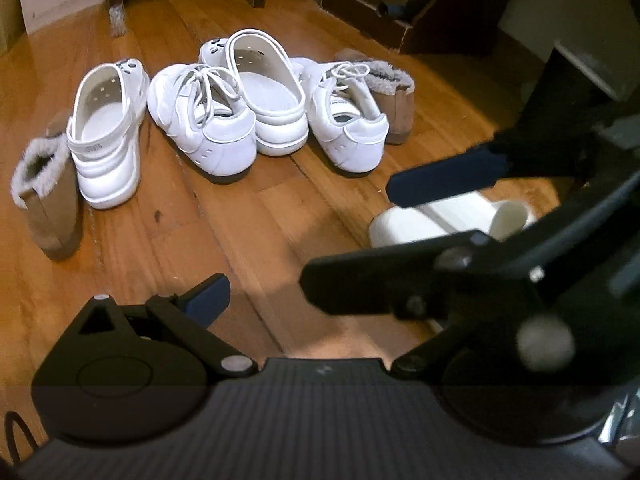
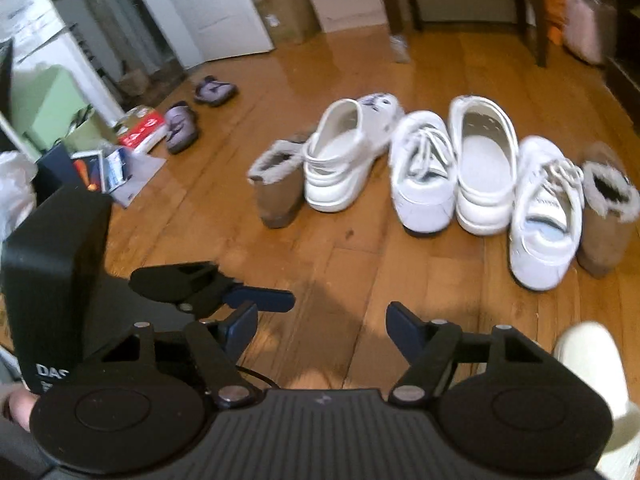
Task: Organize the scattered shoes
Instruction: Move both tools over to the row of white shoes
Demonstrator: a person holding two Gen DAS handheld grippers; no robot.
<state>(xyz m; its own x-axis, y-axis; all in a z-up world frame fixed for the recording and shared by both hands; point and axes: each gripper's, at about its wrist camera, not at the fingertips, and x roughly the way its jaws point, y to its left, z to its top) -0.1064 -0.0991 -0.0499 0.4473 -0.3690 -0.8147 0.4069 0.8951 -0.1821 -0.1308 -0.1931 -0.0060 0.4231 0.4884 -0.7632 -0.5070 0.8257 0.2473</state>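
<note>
A: State of the hand-held grippers?

B: Right hand-held gripper (image 2: 324,328) is released. Nothing is between its fingers, only bare floor (image 2: 360,264). On the left hand-held gripper (image 2: 240,294), the one finger its own camera shows sits well out from centre. The other is hidden behind the right unit. I read it as released and empty.

A: Shoes?

B: They're in a row ahead of both units, well apart from them, heels toward us. Left to right: left brown boot (image 2: 280,192), left white clog (image 2: 340,168), left white sneaker (image 2: 424,184), right white clog (image 2: 484,168), right white sneaker (image 2: 544,216), right brown boot (image 2: 608,216). Neighbours touch or nearly touch.

A: Why that layout?

B: Heels all face us and toes point away, so it looks lined up on purpose. The pairs are split, though: boots at the ends, clogs and sneakers alternating. My guess is it's aligned but not paired yet. The left clog is angled toward its boot, not square with the rest.

A: Anything outside the row?

B: A white slipper (image 2: 588,360) lies on the floor just right of the right unit, close in. In the left camera it shows behind that unit's spread fingers, not gripped. The purple sandals (image 2: 180,128) are ahead-left, well apart, near the clutter, and apart from each other.

A: Why hover there with the jaws released?

B: Probably staged between grabs. The slipper is the nearest candidate. That's a judgement only.
</note>
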